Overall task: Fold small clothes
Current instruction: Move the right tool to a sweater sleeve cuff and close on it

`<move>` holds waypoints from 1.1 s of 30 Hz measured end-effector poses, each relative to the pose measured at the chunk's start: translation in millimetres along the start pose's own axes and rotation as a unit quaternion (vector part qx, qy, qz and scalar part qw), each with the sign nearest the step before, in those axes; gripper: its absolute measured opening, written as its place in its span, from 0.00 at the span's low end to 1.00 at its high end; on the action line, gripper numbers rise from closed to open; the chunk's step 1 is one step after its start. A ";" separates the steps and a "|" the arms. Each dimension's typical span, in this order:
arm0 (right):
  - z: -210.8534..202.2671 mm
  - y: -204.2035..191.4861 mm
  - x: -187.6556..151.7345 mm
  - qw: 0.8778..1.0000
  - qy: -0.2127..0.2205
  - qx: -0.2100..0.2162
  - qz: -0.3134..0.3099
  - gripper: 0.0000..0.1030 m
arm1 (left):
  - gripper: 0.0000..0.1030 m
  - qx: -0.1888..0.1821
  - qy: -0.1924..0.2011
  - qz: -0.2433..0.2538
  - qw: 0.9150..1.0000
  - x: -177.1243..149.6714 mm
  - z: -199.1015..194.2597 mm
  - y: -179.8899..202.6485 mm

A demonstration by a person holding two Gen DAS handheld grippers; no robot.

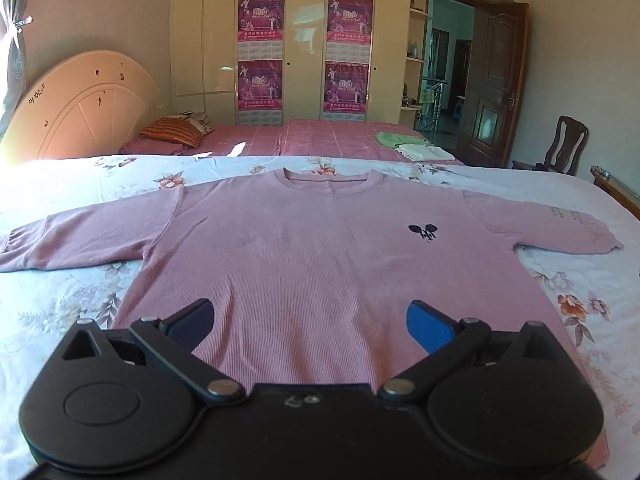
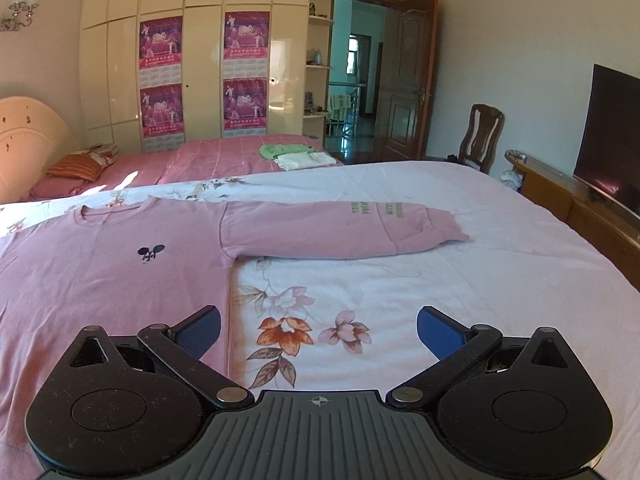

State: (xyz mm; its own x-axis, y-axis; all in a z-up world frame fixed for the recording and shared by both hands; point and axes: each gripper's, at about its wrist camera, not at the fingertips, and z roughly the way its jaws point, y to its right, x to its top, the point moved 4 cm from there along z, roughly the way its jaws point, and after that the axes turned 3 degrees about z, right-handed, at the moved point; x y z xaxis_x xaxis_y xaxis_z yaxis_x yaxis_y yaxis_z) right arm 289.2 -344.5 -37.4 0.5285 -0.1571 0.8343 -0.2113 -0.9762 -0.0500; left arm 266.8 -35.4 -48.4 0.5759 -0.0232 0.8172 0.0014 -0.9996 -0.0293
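Note:
A pink long-sleeved sweater (image 1: 304, 248) lies flat, front up, on a floral bedsheet (image 1: 72, 304), both sleeves spread out sideways. A small dark emblem (image 1: 423, 232) marks its chest. My left gripper (image 1: 310, 322) hovers open over the sweater's lower hem, nothing between its blue pads. In the right wrist view the same sweater (image 2: 112, 276) fills the left side, its right sleeve (image 2: 340, 228) with green lettering stretched across the sheet. My right gripper (image 2: 318, 330) stands open just past the sweater's right side edge, above the bare sheet (image 2: 400, 280).
A second bed with a pink checked cover (image 1: 288, 140) lies beyond, holding a striped pillow (image 1: 172, 131) and folded green and white clothes (image 2: 294, 154). A wardrobe with posters, an open door, a wooden chair (image 2: 480, 136) and a TV on a low cabinet (image 2: 608, 136) stand further off.

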 end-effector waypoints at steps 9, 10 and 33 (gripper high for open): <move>77.5 41.9 41.7 0.999 0.009 -0.011 0.046 1.00 | 0.99 0.006 -0.007 -0.014 1.000 30.1 71.8 5.0; 83.9 47.9 45.6 0.999 0.012 -0.016 0.049 0.99 | 0.99 0.007 -0.008 -0.013 1.000 32.3 79.4 6.9; 220.4 210.9 68.9 0.963 -0.023 -0.058 0.262 0.38 | 0.99 0.060 -0.072 0.010 0.996 29.0 164.4 8.3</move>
State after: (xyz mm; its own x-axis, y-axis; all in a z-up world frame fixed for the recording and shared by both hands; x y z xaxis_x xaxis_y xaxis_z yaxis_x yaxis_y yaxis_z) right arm 462.3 -594.2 -111.5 0.3595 -0.6327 0.6859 -0.5477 -0.7381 -0.3938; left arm 417.9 -41.4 -119.5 0.6876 -0.0320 0.7254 0.0816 -0.9893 -0.1209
